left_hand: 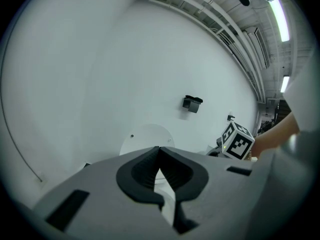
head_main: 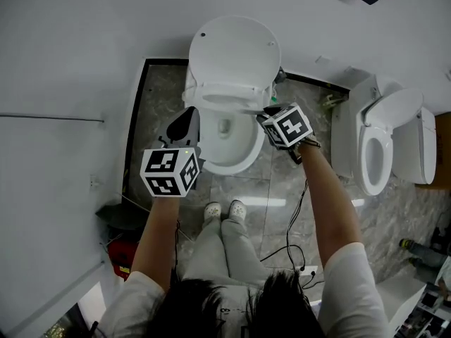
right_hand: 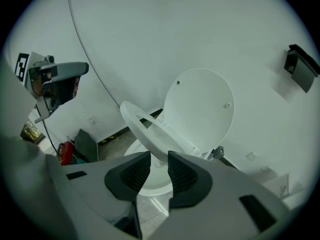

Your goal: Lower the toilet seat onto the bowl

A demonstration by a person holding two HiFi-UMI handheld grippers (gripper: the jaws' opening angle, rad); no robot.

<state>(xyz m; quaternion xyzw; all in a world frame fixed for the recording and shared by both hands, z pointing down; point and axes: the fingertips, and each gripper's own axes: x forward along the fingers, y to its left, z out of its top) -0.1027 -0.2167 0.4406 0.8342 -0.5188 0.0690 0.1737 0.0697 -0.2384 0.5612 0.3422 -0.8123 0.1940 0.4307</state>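
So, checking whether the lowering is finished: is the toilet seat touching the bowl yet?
Apart. The right gripper view shows the toilet seat tilted up at an angle, with a clear gap between its front edge and the bowl below.

My head view is evenly lit but rather dim and grey, with soft shadows and a pale streak of glare on the glossy floor (head_main: 264, 203). Both gripper views bulge like fishbowls, black at the corners, with straight wall lines bowed. In my left gripper view a ceiling tube (left_hand: 281, 19) burns out white at upper right. My own jaws blur up close, while the toilet seat (right_hand: 138, 129) looks sharp.
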